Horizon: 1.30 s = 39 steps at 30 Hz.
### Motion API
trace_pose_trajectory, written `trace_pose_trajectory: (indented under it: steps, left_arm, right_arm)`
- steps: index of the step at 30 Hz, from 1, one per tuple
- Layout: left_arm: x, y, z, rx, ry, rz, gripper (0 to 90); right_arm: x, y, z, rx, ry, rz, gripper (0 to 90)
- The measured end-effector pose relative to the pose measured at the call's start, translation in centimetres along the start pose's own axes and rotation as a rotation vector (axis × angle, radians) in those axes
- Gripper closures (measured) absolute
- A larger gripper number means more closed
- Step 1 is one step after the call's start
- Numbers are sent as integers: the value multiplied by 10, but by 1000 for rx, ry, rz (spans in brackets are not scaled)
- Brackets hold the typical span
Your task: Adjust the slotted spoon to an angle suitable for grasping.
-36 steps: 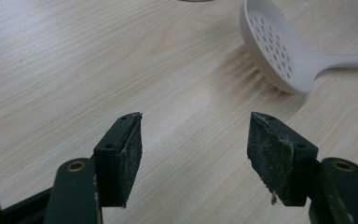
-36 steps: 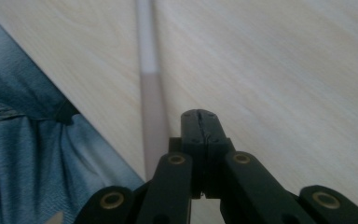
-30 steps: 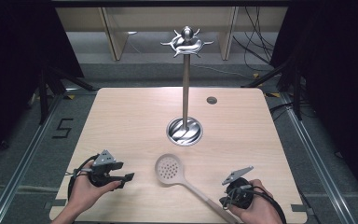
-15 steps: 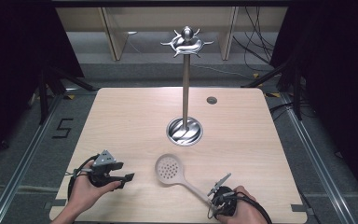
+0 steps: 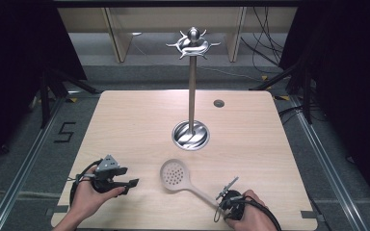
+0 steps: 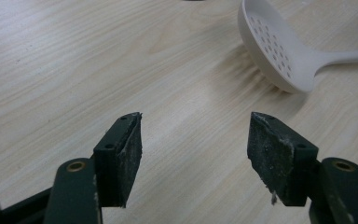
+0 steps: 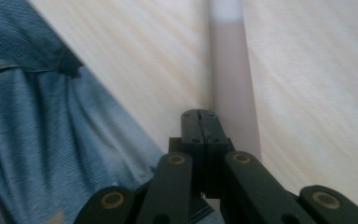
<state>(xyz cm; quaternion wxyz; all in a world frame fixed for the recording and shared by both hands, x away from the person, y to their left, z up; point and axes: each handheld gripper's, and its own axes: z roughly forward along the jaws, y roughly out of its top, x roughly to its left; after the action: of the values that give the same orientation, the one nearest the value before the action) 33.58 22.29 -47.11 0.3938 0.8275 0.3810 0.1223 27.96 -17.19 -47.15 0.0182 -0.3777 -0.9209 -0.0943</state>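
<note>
— Where was the slotted spoon [image 5: 174, 174] found?
— Flat on the bench [image 5: 125, 125], bowl between the two claws, handle running to the right claw [image 5: 228, 185], whose jaws were pressed together just beside the handle, at the near edge.
— And the left claw [image 5: 134, 183]?
— Spread wide, nothing held, the spoon bowl just beyond.
— Open room?
— Bare wood was seen left of the hook stand [image 5: 191, 134].

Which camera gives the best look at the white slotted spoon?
The high view: the whole slotted spoon shows there, bowl up on the table, handle running to the right gripper. The left gripper view shows its perforated bowl close and part of the handle. The right gripper view shows a blurred stretch of handle beside shut jaws.
</note>
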Motion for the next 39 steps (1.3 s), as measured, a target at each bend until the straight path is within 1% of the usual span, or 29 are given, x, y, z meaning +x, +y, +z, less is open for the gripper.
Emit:
trace_pose_trajectory:
  steps: [1,3,4,5,6,7,8,9,10,11,12,13,14,15,16,17,19,20,22,23,24,26,27,28,33,34,37,38,39]
  left_arm:
    - [0,0,0,0,0,0,350]
    - [0,0,-1,6,1,8,350]
    - [0,0,-1,6,1,8,350]
    - [-1,0,0,-2,-1,-4,350]
    - [1,0,0,6,7,13,350]
    - [0,0,0,11,-1,7,350]
    - [0,0,0,11,-1,7,350]
    - [0,0,0,11,-2,8,350]
    - [0,0,0,11,-2,8,350]
    - [-1,0,1,-1,-4,-5,350]
    - [-1,0,0,-2,-2,-4,350]
    - [0,0,0,-2,0,-3,350]
    - [0,0,0,-2,0,-3,350]
    - [0,0,1,10,-3,-18,350]
    - [0,0,1,10,-3,-18,350]
    - [1,0,0,10,2,9,350]
    - [0,1,0,16,-3,11,350]
    - [0,0,0,12,-3,4,350]
    - [0,0,0,9,-1,4,350]
    - [0,0,0,11,-3,-16,350]
    - [0,0,1,7,1,-18,350]
    - [-1,0,0,8,-1,-17,350]
    - [0,1,0,8,-2,4,350]
    - [1,1,1,6,3,11,350]
    - [0,0,1,7,-4,0,350]
    - [0,1,1,8,-4,2,350]
    - [1,1,1,8,2,20,350]
    - [1,1,1,9,-3,9,350]
    - [1,1,1,6,-4,6,350]
  right_arm:
    - [-5,0,-1,7,-32,-13,900]
    - [-10,1,0,13,-66,-16,900]
    - [-10,1,0,13,-66,-16,900]
    - [-14,3,0,10,-89,-23,900]
    - [-14,3,1,1,-111,-16,900]
    - [-20,5,-1,15,-114,-20,900]
    - [-20,5,-1,15,-114,-20,900]
    - [-27,8,-1,16,-129,-5,900]
    - [-29,9,-1,17,-128,4,900]
    - [-29,9,-1,17,-128,4,900]
    - [-34,11,0,13,-148,18,900]
    - [-38,15,-2,14,-136,47,900]
    - [-38,15,-2,14,-136,47,900]
    - [-42,20,-2,9,-128,83,900]
    - [-44,22,-2,10,-135,78,900]
    - [-46,25,-2,8,-138,92,900]
    - [-49,26,-2,3,-141,84,900]
    - [-53,30,-3,1,-153,93,900]
    - [-58,34,-3,-6,-153,104,900]
    - [-60,37,-3,-6,-159,116,900]
    - [-62,38,-3,-15,-167,103,900]
    - [-65,42,-4,-10,-167,123,900]
    - [-66,44,-4,-10,-168,134,900]
    - [-68,45,-3,-19,-170,130,900]
    - [-78,51,-2,-43,-173,139,900]
    - [-79,53,-3,-33,-170,153,900]
    - [-83,56,-2,-55,-170,163,900]
    - [-84,58,-2,-51,-170,174,900]
    - [-85,59,-2,-50,-165,166,900]
